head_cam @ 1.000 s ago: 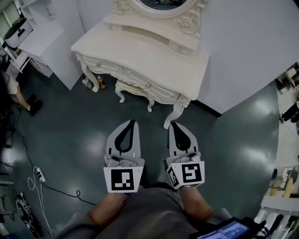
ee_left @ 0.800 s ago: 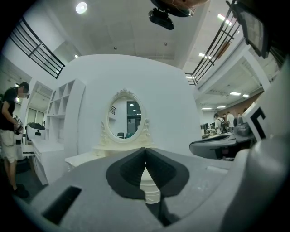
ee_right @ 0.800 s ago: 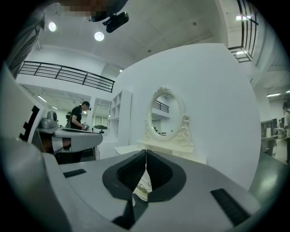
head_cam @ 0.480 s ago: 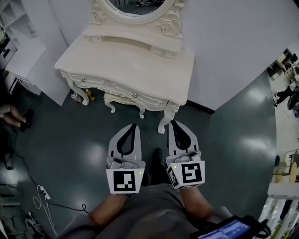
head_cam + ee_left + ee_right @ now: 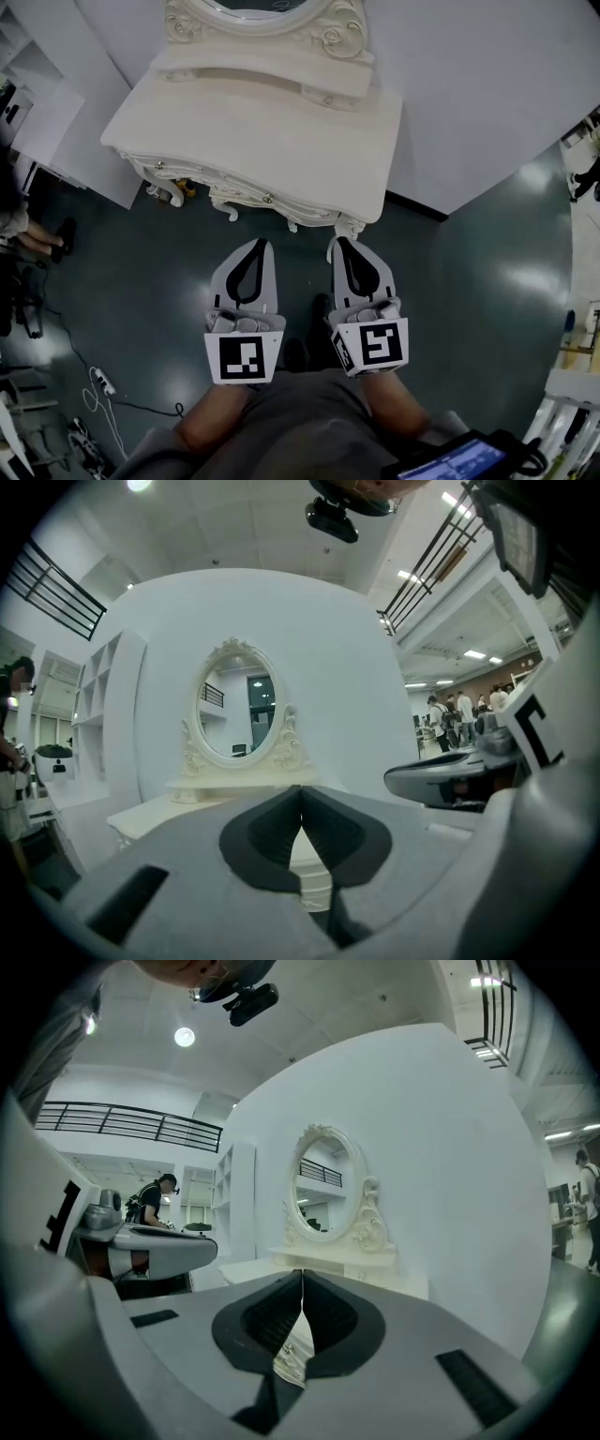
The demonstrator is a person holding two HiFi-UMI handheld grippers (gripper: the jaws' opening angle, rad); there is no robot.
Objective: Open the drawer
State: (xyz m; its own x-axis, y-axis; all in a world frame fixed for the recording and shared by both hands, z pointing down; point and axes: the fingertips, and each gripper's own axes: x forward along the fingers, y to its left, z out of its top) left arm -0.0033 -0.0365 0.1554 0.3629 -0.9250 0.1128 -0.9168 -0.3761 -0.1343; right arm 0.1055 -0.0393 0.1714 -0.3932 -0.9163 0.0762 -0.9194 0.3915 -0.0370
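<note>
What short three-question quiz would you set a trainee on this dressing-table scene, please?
1. True or false: the left gripper and the right gripper both have their jaws together with nothing between them.
2. Multiple choice: the drawers of the dressing table are A) all closed, B) one pulled halfway out, C) lying on the floor.
3. Fill in: at the back of the tabletop stands an oval ____ in an ornate frame.

Key: 1 true. 2 A. 3 mirror.
</note>
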